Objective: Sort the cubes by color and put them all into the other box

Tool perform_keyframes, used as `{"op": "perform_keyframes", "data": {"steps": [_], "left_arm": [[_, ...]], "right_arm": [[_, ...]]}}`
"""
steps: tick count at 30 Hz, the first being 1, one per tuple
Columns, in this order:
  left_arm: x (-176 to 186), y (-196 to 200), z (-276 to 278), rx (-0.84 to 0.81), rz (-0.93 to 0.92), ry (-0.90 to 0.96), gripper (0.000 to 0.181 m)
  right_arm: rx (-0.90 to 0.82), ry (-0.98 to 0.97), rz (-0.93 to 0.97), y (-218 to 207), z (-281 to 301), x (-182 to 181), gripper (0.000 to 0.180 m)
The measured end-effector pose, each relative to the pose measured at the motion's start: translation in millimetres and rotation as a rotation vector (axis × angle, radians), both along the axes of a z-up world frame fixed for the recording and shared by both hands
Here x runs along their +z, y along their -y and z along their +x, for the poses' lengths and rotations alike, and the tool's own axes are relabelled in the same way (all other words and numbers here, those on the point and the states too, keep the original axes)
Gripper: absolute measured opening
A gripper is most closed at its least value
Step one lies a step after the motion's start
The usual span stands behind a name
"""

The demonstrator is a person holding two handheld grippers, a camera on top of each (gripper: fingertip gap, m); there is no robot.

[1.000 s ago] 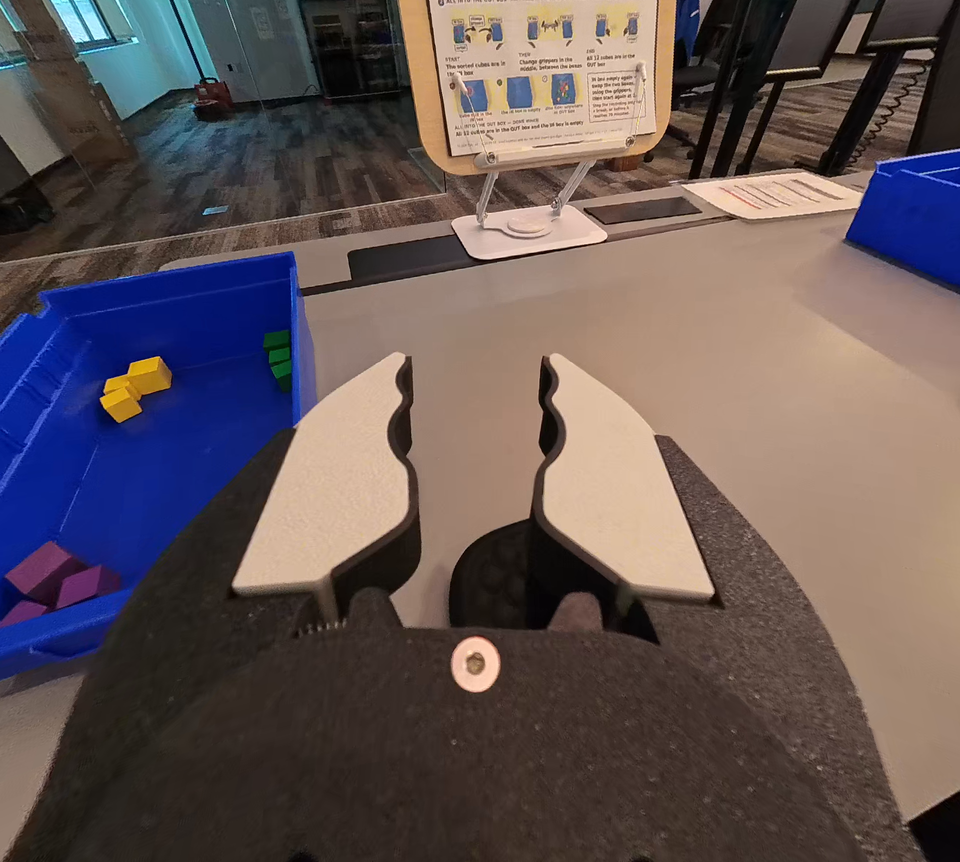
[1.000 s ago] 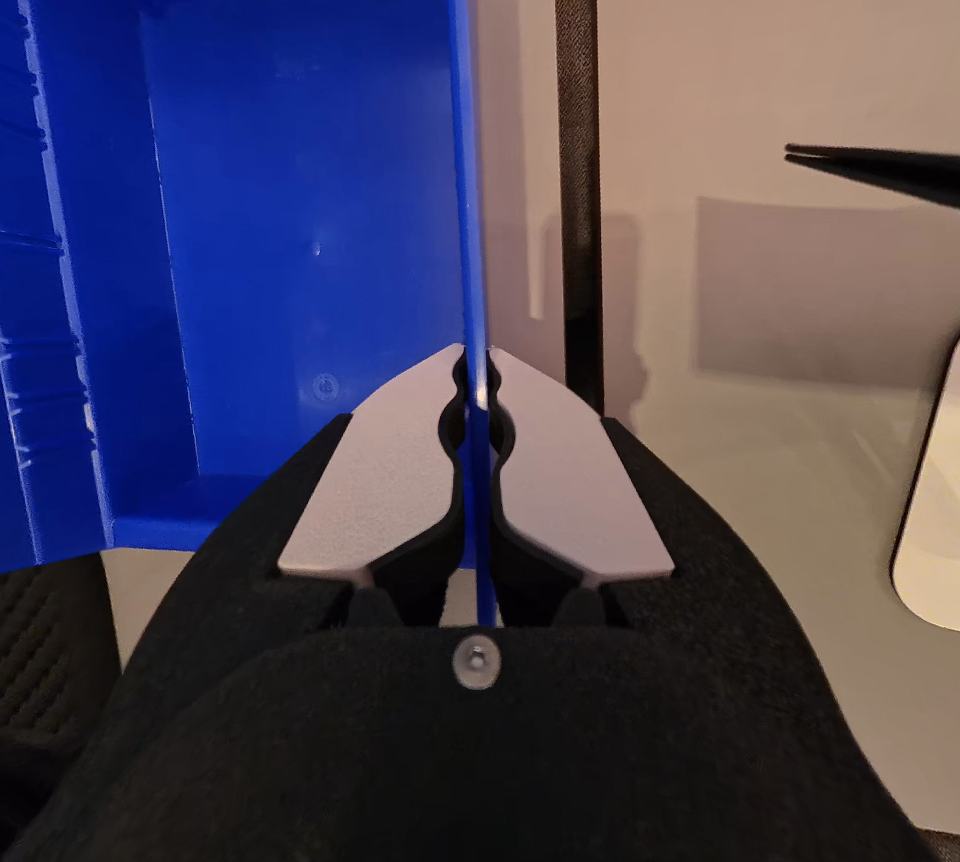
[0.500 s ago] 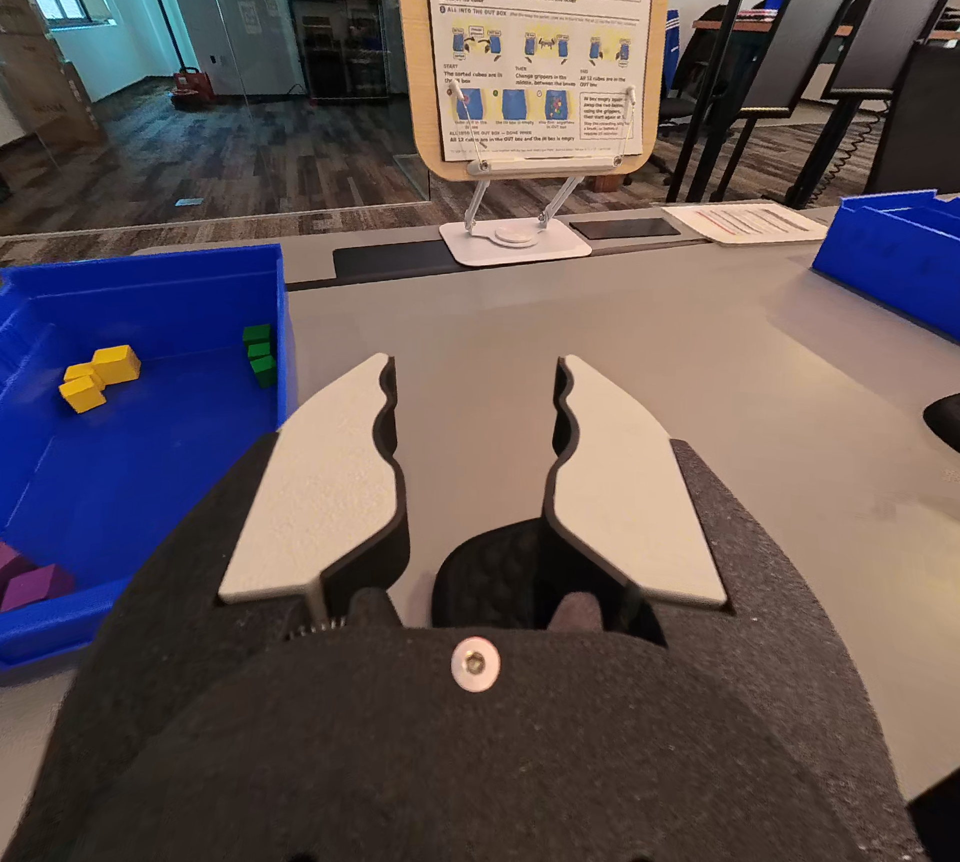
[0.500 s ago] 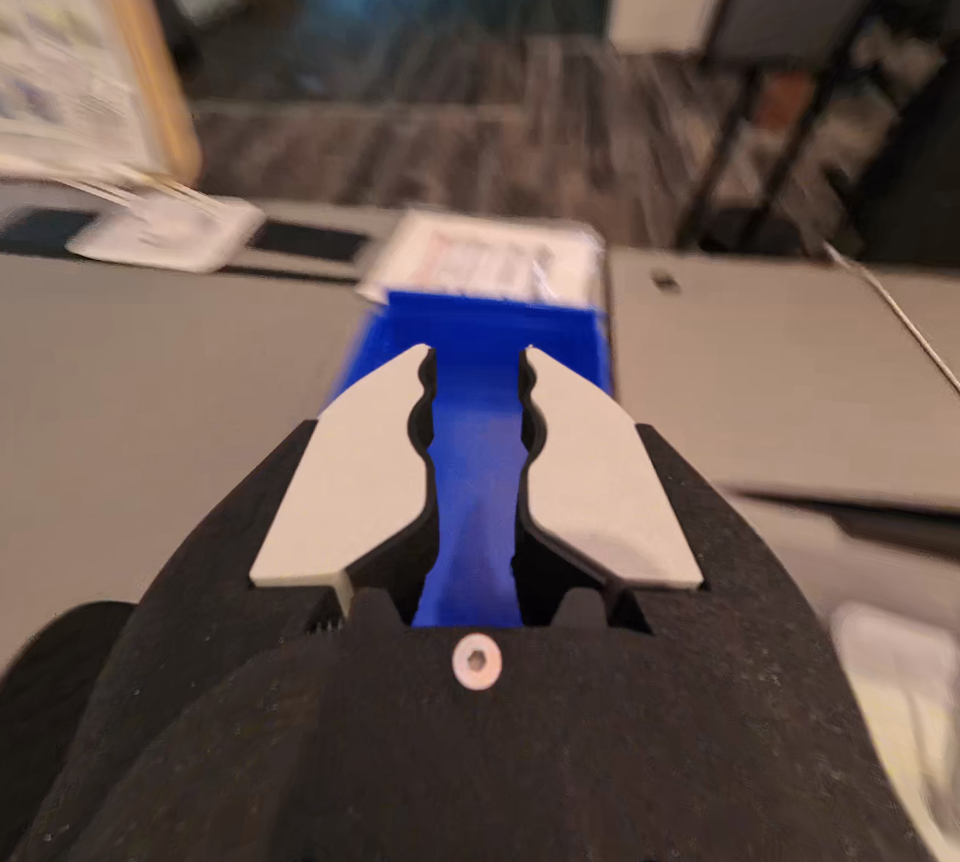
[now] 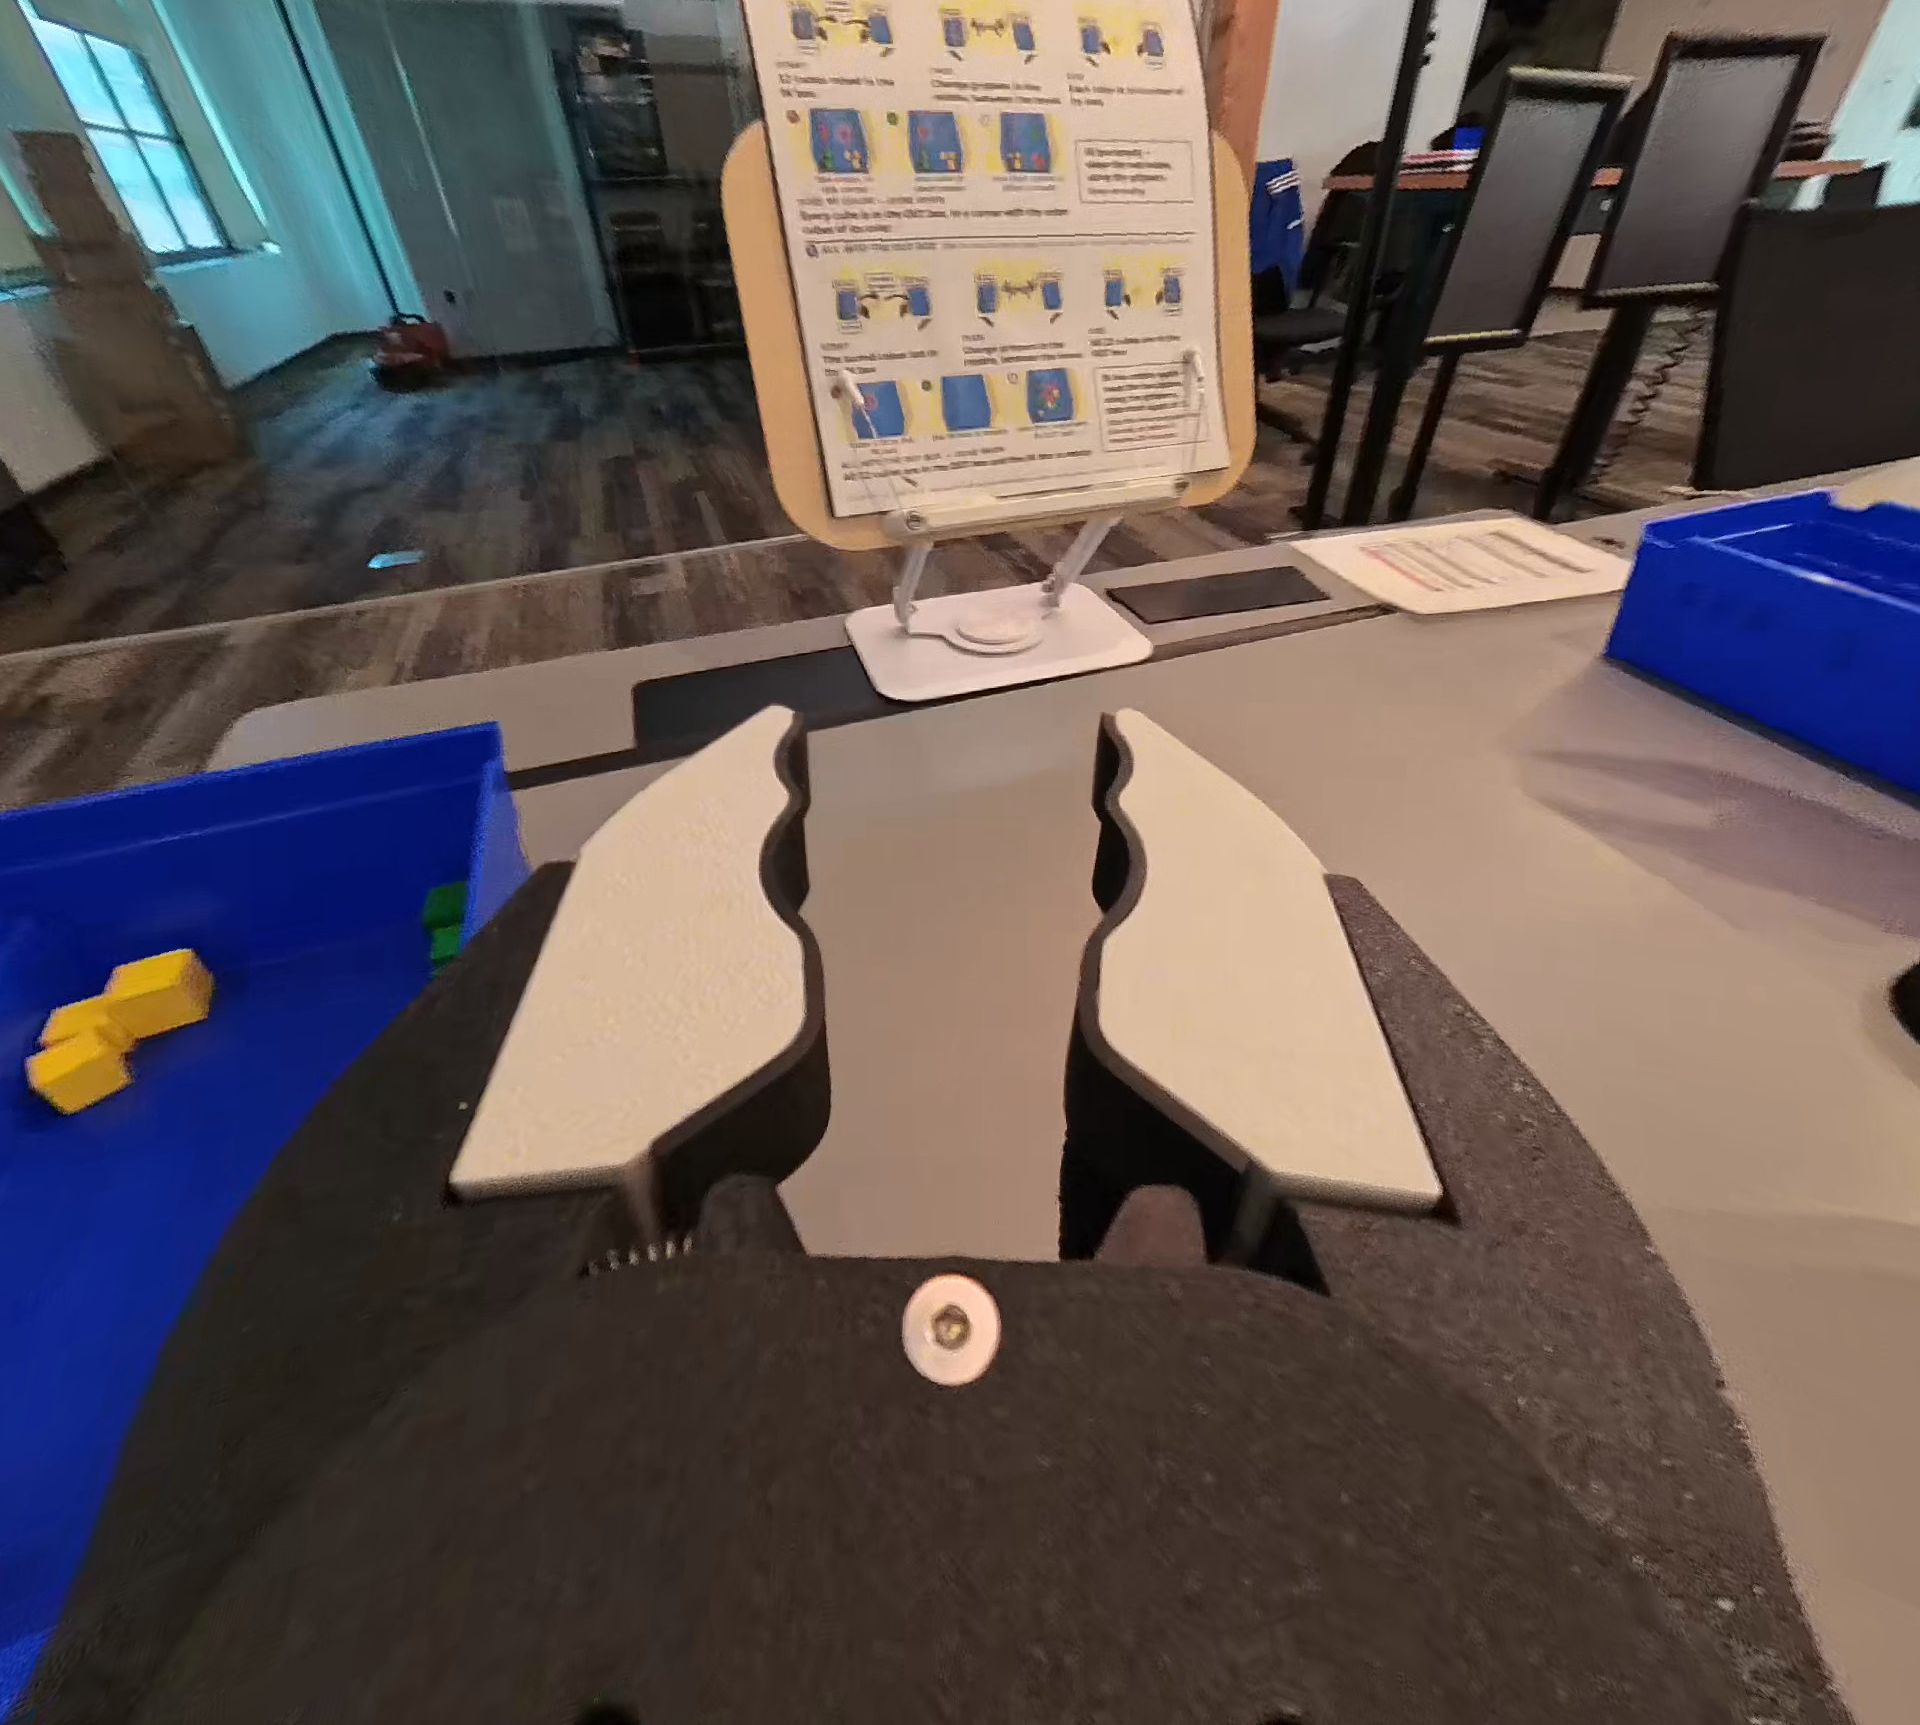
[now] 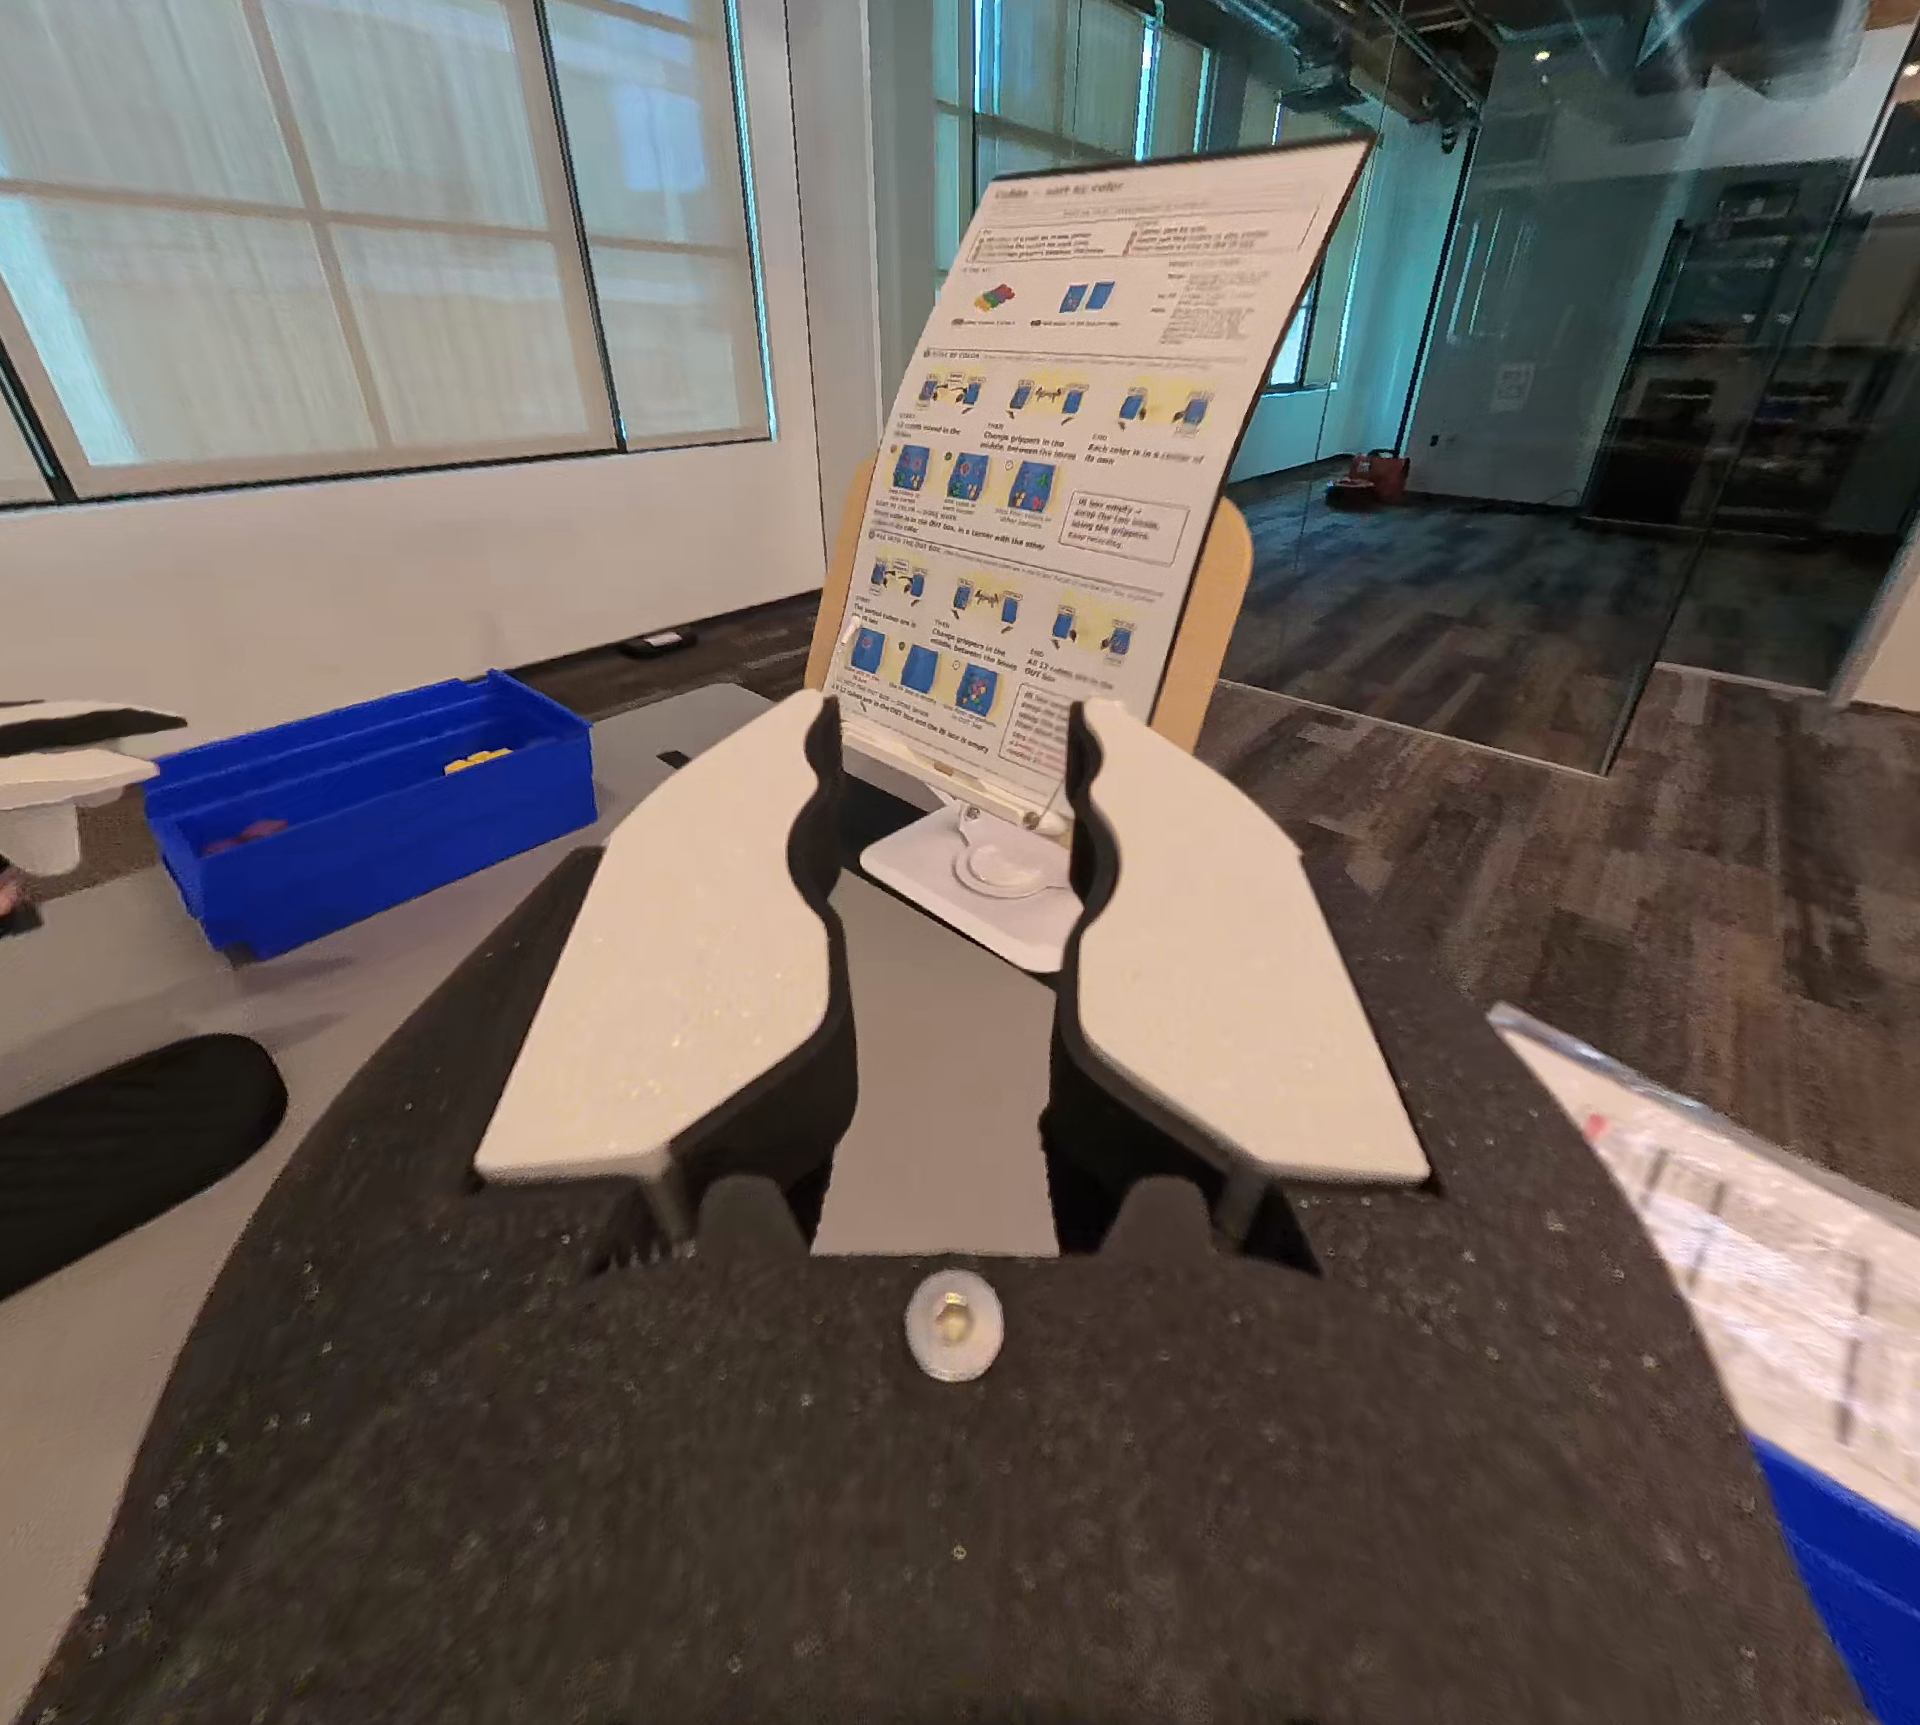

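**Grippers apart over grey table, cubes in left box**

Room first: an open office with a dark wood-pattern floor (image 5: 499, 470), glass partitions and, in the right wrist view only, big pale windows (image 6: 312, 148). A grey table (image 5: 1351, 844) fills the foreground. At its far edge stands an instruction sheet (image 5: 987, 169) on a wooden board with a white stand; it carries printed text and small coloured diagrams, the lettering mostly blurred. A second printed sheet (image 5: 1455, 569) lies flat near the right box (image 5: 1766, 626), which is blue and shows no cubes from here.

The left box (image 5: 208, 896), also blue, holds the yellow cubes (image 5: 114, 1026) clustered together and green cubes (image 5: 445, 922) in its far right corner. The right wrist view shows this box (image 6: 364, 802) from the side, with a reddish-purple patch inside that the left view lacks.

The left gripper (image 5: 948, 766) has its fingers spread and grasps nothing, only bare table between them. The right gripper (image 6: 948, 756) is likewise released and empty, aimed at the stand.
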State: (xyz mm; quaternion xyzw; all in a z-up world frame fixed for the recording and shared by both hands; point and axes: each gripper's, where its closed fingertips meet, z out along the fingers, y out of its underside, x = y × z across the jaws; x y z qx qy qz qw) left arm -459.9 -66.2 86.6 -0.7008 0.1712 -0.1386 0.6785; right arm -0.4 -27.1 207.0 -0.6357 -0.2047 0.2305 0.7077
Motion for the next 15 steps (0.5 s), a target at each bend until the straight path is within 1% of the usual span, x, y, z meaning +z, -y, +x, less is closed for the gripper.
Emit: {"op": "perform_keyframes", "data": {"steps": [2,3,4,6,7,10,12,14,15], "left_arm": [[0.6,-3.0,-15.9,0.063,-0.006,-0.049,0.053],[-0.3,-4.5,-27.0,0.098,-0.012,-0.074,0.053],[-1.9,-5.9,-39.0,0.131,-0.021,-0.098,0.053],[-4.5,-9.2,-67.9,0.204,-0.039,-0.126,0.053],[-4.9,-11.0,-83.2,0.240,-0.049,-0.128,0.052],[-6.1,-18.3,-122.5,0.298,-0.090,-0.103,0.051],[-12.6,-28.0,-141.5,0.312,-0.134,-0.063,0.043],[-31.1,-40.5,-154.6,0.300,-0.228,-0.042,0.041],[-42.5,-46.7,-165.1,0.320,-0.283,-0.060,0.041]], "right_arm": [[0.035,-0.028,-0.025,-8.8,-11.4,-24.2,0.037],[0.070,-0.020,-0.016,-13.8,-17.8,-35.9,0.032],[0.104,0.005,-0.045,-21.4,-21.4,-46.7,0.032],[0.096,0.030,-0.195,-35.8,-16.2,-69.6,0.032],[0.093,0.041,-0.220,-39.0,-13.6,-76.4,0.032],[0.064,0.064,-0.241,-44.3,-1.8,-87.6,0.032],[0.021,0.083,-0.269,-46.0,10.0,-93.7,0.032],[0.002,0.106,-0.278,-42.9,18.6,-97.1,0.032],[-0.002,0.114,-0.279,-40.1,21.8,-98.2,0.032]]}}
